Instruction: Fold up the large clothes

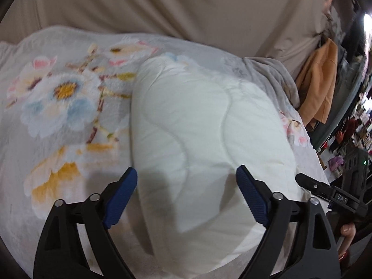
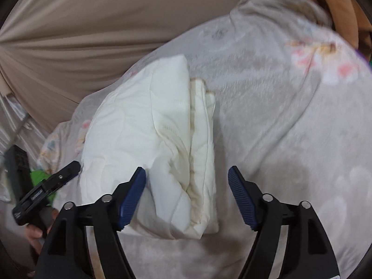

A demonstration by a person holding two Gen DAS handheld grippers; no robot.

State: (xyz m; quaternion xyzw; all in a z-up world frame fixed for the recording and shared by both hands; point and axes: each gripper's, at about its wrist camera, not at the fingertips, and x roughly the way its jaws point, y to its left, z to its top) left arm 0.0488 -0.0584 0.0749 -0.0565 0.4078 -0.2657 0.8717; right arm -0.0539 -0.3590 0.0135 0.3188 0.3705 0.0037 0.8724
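Left wrist view: a folded white quilted garment (image 1: 204, 134) lay on a grey floral blanket (image 1: 58, 97) covering the bed, beige curtain (image 1: 186, 7) behind, orange cloth (image 1: 318, 81) hanging at right. The left gripper (image 1: 186, 181) and right gripper (image 2: 187, 183) both hovered with jaws spread, gripping nothing.

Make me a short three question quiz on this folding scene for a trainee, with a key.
1. True or false: the left gripper is clamped on the white quilted item.
2. What does the folded item lie on? A) bare wood B) floral blanket C) tiled floor
3. Fill in: the stacked folded edges show in the ___ wrist view, by the right gripper.

Key: 1 false, it is open; 2 B; 3 right.
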